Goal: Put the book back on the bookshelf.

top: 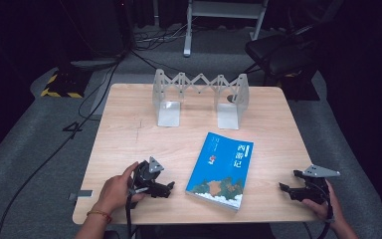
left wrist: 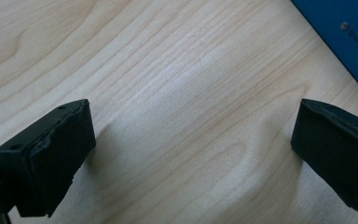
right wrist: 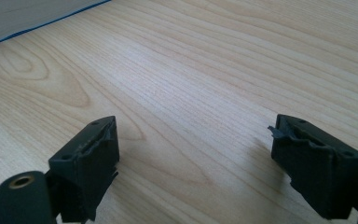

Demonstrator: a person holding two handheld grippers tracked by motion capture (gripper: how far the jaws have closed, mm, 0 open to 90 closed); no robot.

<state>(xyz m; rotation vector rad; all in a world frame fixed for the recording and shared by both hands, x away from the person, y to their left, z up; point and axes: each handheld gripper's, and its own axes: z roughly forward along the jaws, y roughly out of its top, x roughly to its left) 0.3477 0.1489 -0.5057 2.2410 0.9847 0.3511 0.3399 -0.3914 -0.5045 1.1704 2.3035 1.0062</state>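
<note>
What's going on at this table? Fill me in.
A person holds a two-jaw gripper in each hand, resting low on a wooden table. The left gripper and the right gripper both stand open with nothing between their jaws. A blue book lies flat between them, untouched. An expandable metal bookend rack stands at the far side.

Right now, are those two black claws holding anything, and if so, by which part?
Nothing is held. The left gripper and the right gripper both stand open over bare table, with the blue book lying untouched between them.
</note>
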